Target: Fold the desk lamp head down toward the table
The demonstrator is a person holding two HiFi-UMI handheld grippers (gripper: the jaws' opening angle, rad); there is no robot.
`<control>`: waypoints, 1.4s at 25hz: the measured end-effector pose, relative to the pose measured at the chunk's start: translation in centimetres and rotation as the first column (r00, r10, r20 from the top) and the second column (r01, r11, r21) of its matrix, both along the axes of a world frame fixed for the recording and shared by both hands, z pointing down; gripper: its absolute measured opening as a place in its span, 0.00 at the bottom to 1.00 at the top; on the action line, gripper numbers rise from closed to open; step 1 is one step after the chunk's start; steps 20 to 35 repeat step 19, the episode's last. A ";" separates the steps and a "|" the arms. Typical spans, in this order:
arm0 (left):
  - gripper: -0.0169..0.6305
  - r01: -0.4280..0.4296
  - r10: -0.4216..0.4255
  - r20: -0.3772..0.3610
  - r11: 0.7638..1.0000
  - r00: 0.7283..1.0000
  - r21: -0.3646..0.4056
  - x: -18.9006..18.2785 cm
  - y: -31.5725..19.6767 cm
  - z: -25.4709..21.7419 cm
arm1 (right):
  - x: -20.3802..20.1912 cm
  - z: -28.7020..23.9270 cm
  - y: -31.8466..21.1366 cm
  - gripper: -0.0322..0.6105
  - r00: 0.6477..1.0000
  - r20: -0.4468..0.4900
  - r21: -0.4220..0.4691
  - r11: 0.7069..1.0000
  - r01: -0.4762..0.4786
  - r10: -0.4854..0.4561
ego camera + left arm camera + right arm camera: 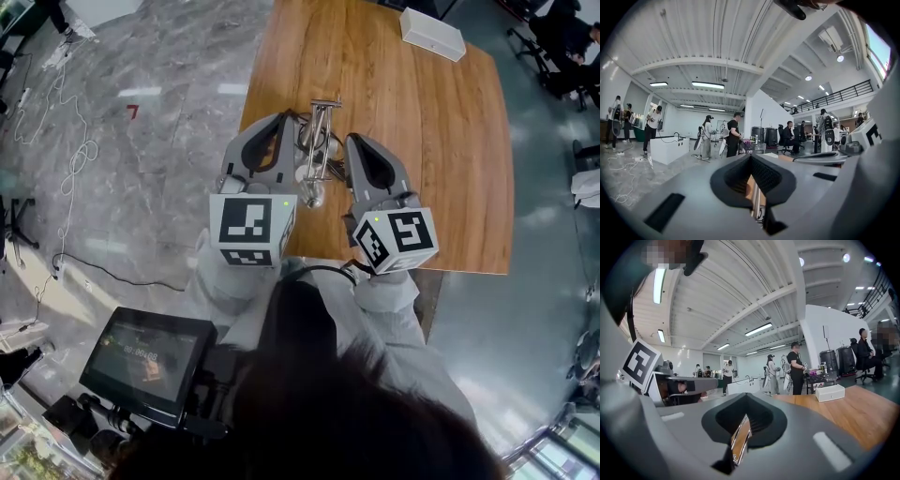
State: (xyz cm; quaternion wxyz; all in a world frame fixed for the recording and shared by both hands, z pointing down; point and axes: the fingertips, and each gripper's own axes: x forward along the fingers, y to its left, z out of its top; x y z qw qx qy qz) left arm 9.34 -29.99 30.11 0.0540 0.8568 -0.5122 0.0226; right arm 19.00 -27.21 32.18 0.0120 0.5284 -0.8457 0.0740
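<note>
A chrome desk lamp [322,145] with thin parallel arm rods stands near the front edge of the wooden table [441,141], between my two grippers. To the left of its arm, my left gripper [294,120] is shut, with nothing seen between its tips. To the right of the arm, my right gripper [350,142] is likewise shut and holds nothing that I can see. In the left gripper view the lamp rods [757,201] show through the gap behind the closed jaws. In the right gripper view a chrome bar [740,439] shows the same way. Both grippers point about level.
A white box [431,33] lies at the table's far edge and also appears as the white box [829,392] in the right gripper view. A screen on a stand [150,361] is low on the left. Cables [75,155] trail on the floor. Several people stand beyond.
</note>
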 end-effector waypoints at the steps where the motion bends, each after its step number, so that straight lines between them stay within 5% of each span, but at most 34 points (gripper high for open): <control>1: 0.03 -0.001 0.001 -0.003 1.000 1.000 -0.002 0.0 0.0 0.0 | -0.1 0.0 0.0 0.05 1.000 -0.001 0.000 1.000 0.003 -0.003; 35: 0.03 -0.031 0.031 -0.021 0.999 0.999 -0.023 0.4 0.5 0.2 | -0.3 0.2 0.3 0.05 1.000 0.000 -0.012 1.000 0.015 -0.015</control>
